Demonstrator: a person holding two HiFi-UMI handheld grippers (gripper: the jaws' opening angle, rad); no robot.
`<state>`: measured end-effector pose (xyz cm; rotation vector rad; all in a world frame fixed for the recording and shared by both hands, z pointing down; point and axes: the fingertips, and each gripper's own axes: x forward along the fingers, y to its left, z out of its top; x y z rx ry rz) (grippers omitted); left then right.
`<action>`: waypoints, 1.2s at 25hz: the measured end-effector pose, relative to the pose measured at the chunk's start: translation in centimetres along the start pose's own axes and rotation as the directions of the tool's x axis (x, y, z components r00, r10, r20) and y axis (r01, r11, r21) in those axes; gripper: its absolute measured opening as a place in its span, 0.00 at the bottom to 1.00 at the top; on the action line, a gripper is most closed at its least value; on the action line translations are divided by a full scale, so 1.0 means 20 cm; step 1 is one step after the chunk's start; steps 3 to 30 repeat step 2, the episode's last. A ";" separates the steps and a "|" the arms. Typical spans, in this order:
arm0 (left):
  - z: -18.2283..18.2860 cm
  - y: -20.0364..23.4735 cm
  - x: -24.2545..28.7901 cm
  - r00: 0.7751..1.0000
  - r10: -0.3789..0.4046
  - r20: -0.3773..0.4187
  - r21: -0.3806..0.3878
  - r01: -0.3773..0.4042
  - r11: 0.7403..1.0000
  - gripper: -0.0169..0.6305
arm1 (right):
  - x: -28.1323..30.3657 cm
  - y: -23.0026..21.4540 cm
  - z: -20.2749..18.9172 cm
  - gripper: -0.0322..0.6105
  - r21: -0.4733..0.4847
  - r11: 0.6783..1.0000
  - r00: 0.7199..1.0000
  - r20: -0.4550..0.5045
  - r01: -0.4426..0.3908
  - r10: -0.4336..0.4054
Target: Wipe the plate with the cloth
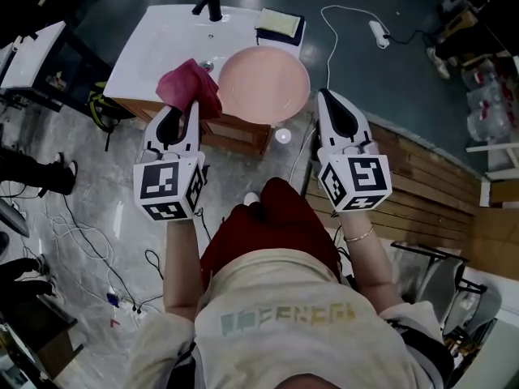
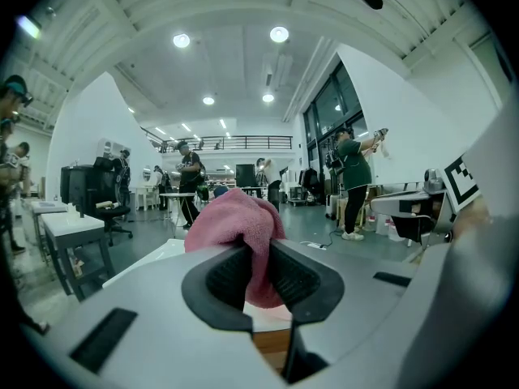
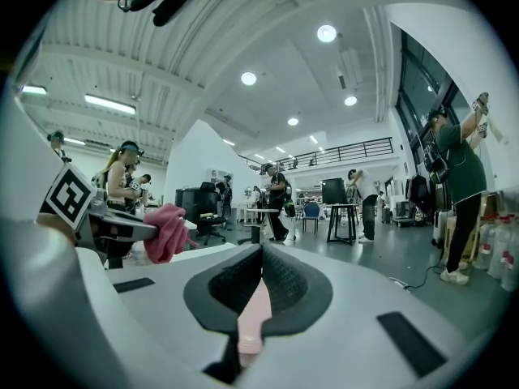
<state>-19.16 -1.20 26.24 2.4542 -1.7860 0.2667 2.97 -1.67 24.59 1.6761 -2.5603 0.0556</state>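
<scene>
My left gripper [image 1: 183, 106] is shut on a bunched pink-red cloth [image 1: 188, 86], held just left of the plate. In the left gripper view the cloth [image 2: 237, 224] bulges up between the two dark pads [image 2: 292, 275]. A round pink plate [image 1: 263, 83] hangs over the front edge of the sink counter, and my right gripper [image 1: 321, 97] is shut on its right rim. The right gripper view shows that rim [image 3: 255, 313] edge-on, pinched between the jaws, with the cloth [image 3: 166, 232] off to the left. Cloth and plate sit close together; I cannot tell if they touch.
A white sink counter [image 1: 158, 43] with a black faucet [image 1: 209, 0] stands below. A yellow sponge on a dark tray [image 1: 280, 24] lies at its back right. A white cable [image 1: 357, 23] and floor cables [image 1: 73, 233] trail around; wooden boards [image 1: 438, 185] lie right. People stand in the hall.
</scene>
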 end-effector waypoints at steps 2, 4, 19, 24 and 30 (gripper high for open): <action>0.00 0.00 -0.01 1.000 -0.002 0.000 0.002 0.002 1.000 0.13 | 0.00 0.01 0.01 0.11 0.002 1.000 1.000 0.003 -0.001 0.001; 0.00 0.00 -0.01 1.000 -0.002 0.000 0.002 0.002 1.000 0.13 | 0.00 0.01 0.01 0.11 0.002 1.000 1.000 0.003 -0.001 0.001; 0.00 0.00 -0.01 1.000 -0.002 0.000 0.002 0.002 1.000 0.13 | 0.00 0.01 0.01 0.11 0.002 1.000 1.000 0.003 -0.001 0.001; 0.00 0.00 -0.01 1.000 -0.002 0.000 0.002 0.002 1.000 0.13 | 0.00 0.01 0.01 0.11 0.002 1.000 1.000 0.003 -0.001 0.001; 0.00 0.00 -0.01 1.000 -0.002 0.000 0.002 0.002 1.000 0.13 | 0.00 0.01 0.01 0.11 0.002 1.000 1.000 0.003 -0.001 0.001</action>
